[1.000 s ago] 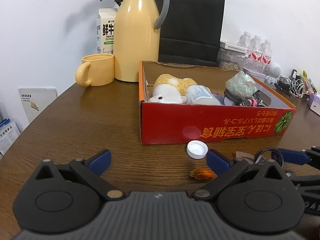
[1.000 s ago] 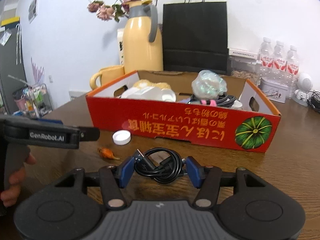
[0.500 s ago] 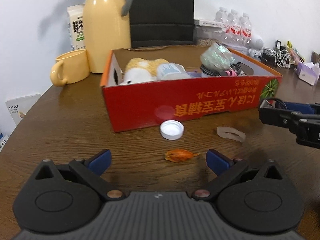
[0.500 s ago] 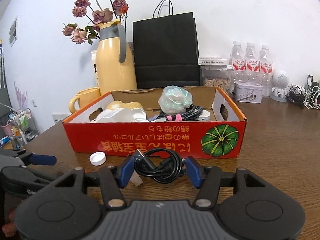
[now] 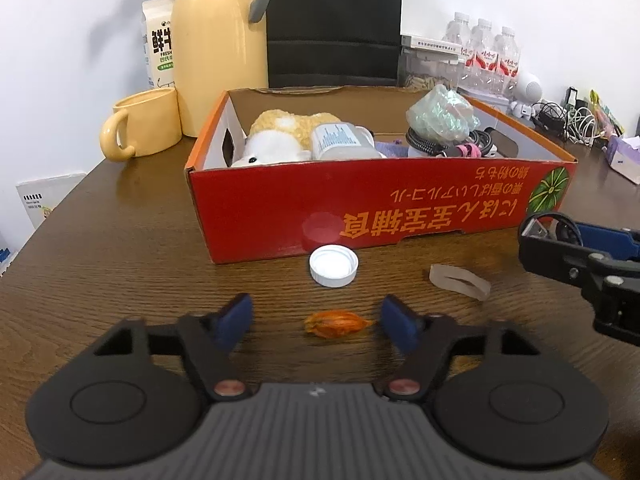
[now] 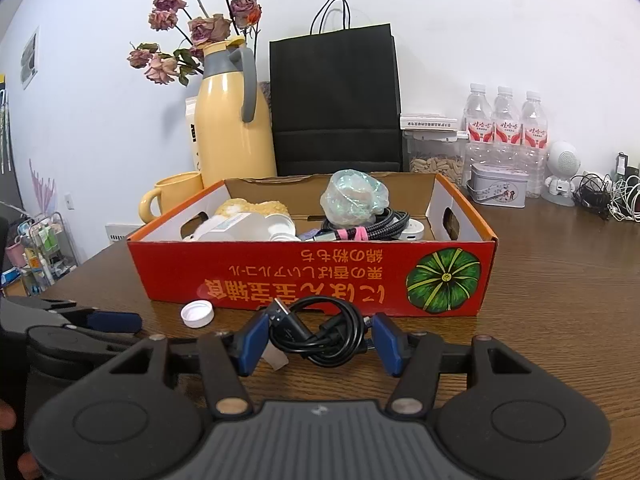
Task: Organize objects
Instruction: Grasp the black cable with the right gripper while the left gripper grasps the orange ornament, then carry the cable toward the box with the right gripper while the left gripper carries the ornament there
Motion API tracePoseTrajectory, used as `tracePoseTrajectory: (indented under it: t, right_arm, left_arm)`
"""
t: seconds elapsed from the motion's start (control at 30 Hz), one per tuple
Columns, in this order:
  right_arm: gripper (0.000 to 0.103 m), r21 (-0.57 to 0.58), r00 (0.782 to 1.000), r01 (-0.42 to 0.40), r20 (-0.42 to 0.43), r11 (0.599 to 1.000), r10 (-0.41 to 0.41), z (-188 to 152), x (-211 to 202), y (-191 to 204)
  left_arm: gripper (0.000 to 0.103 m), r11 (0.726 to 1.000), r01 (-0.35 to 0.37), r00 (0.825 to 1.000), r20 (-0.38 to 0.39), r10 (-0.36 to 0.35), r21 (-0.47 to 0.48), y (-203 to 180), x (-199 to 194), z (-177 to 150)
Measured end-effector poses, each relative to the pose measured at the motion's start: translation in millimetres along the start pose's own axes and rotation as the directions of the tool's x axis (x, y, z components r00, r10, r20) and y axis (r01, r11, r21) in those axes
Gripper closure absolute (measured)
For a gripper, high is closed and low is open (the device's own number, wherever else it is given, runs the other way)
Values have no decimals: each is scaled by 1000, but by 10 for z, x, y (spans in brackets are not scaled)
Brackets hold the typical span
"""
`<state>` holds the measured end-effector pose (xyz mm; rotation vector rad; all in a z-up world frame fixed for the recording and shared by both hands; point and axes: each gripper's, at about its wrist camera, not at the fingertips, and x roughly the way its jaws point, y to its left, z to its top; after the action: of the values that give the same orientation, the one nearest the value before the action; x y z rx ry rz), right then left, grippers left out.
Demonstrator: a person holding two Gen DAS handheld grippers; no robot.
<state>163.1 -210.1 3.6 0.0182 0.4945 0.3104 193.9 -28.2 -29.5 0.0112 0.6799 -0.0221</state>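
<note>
A small orange dried bud [image 5: 338,323] lies on the brown table between the blue pads of my left gripper [image 5: 316,321]. Its jaws are closing, and the pads stand clear of the bud on both sides. Just beyond it a white bottle cap [image 5: 333,266] and a pale rubber band [image 5: 460,281] lie before the red cardboard box [image 5: 380,216]. My right gripper [image 6: 318,340] is shut on a coiled black cable [image 6: 320,334], holding it in front of the box [image 6: 312,276].
The box holds a plush toy [image 5: 280,136], a white bottle [image 5: 344,142], a plastic bundle [image 6: 354,198] and cords. Behind it stand a yellow thermos [image 5: 220,48], a yellow mug [image 5: 144,128], a black paper bag [image 6: 336,100], water bottles [image 6: 504,124] and a tin [image 6: 498,190].
My left gripper has shifted so the orange bud now lies between its fingers, and its jaws have narrowed. The right gripper has tilted up a little, still gripping the cable.
</note>
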Motion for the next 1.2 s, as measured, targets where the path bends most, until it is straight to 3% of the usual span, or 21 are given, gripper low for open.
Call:
tracePoseTrajectory:
  t: [0.07, 0.13, 0.4, 0.7, 1.03, 1.2]
  right_arm:
    - [47, 0, 1000, 0, 0, 1000, 0, -3, 0, -1]
    - [47, 0, 1000, 0, 0, 1000, 0, -4, 0, -1]
    - [47, -3, 1000, 1, 0, 1000, -1, -13, -2, 6]
    - [47, 4, 999, -30, 42, 1000, 30, 40, -62, 5]
    - [47, -11, 988, -5, 155, 1000, 7, 473, -104, 1]
    - [47, -17, 978, 25, 208, 1000, -21, 763, -41, -34]
  left_arm:
    - [53, 1000, 9, 1000, 6, -9, 0, -4, -21, -2]
    - [62, 1000, 22, 1000, 9, -22, 1, -8, -44, -6]
    - [63, 999, 47, 998, 32, -47, 13, -32, -98, -19]
    - [63, 997, 69, 987, 145, -64, -30, 49, -330, 89]
    - [63, 993, 98, 951, 301, -74, -63, 60, -563, 596]
    - [63, 990, 110, 942, 328, -76, -85, 11, -504, 885]
